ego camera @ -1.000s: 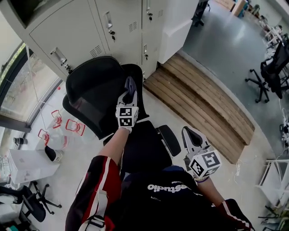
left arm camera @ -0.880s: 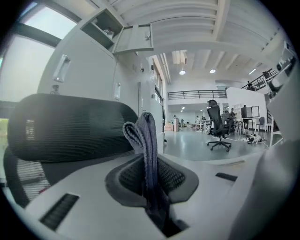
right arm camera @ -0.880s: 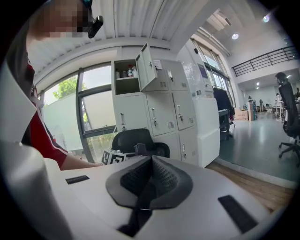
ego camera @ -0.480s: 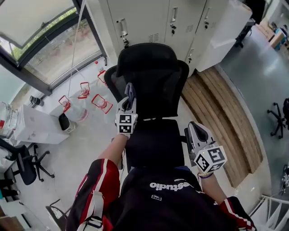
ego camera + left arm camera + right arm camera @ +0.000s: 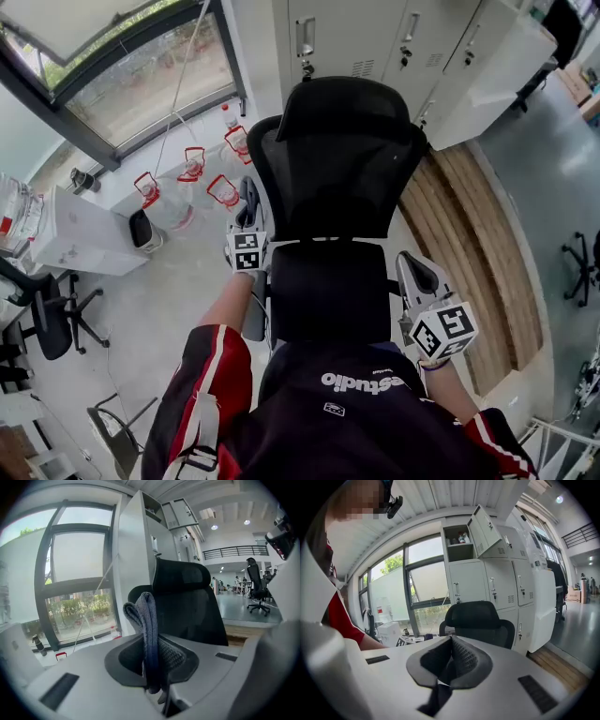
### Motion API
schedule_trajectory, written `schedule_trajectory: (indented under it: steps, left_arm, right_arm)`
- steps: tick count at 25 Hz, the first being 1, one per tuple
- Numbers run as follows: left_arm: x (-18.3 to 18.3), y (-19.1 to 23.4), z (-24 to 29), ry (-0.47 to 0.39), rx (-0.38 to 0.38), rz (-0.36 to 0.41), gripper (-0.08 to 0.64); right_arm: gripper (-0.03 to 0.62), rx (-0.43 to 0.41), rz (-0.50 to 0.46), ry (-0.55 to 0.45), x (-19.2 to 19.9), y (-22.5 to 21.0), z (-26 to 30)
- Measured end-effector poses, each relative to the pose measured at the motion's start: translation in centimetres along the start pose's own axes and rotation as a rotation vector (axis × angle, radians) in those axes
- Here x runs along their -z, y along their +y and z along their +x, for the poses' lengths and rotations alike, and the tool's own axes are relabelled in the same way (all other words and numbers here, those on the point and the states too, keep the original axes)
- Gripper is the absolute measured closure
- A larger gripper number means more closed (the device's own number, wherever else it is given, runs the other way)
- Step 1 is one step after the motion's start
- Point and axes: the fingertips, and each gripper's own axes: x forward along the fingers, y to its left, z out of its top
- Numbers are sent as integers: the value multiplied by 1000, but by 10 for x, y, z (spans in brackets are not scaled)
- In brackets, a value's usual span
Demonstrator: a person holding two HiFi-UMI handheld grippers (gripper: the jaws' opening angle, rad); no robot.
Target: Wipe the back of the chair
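Straight below my head camera, the black mesh office chair [image 5: 337, 169] stands with its seat [image 5: 328, 291] toward me and its backrest toward the grey lockers [image 5: 375, 37]. My left gripper [image 5: 247, 208] is at the backrest's left edge, jaws clamped on a folded grey-blue cloth [image 5: 148, 620] that sticks up out of them. From above, the cloth sits just beside the mesh rim; I cannot tell whether it touches. In the left gripper view the headrest [image 5: 180, 576] and backrest rise right behind the cloth. My right gripper [image 5: 450, 660] is held low by the seat's right side, well apart from the backrest, with its jaws pressed together and nothing between them. Water jugs [image 5: 192, 173] with red handles stand on the floor under the window [image 5: 122, 66], and a wooden platform [image 5: 469, 225] lies to the chair's right.
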Motion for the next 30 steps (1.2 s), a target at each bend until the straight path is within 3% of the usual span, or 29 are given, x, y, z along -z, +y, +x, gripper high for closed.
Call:
schedule_trajectory:
  steps: [10,17,30]
  left_arm:
    - [38,9,64,76,7,-29,499]
    - [43,5,95,97,9,-41,499]
    - [33,-50,119,102,46,-14,499]
  right_arm:
    - [577,67,14,56,17,-18,3]
    - [577,71,32,91,29,-24,7]
    - [577,112,68,76,34,-63,-18]
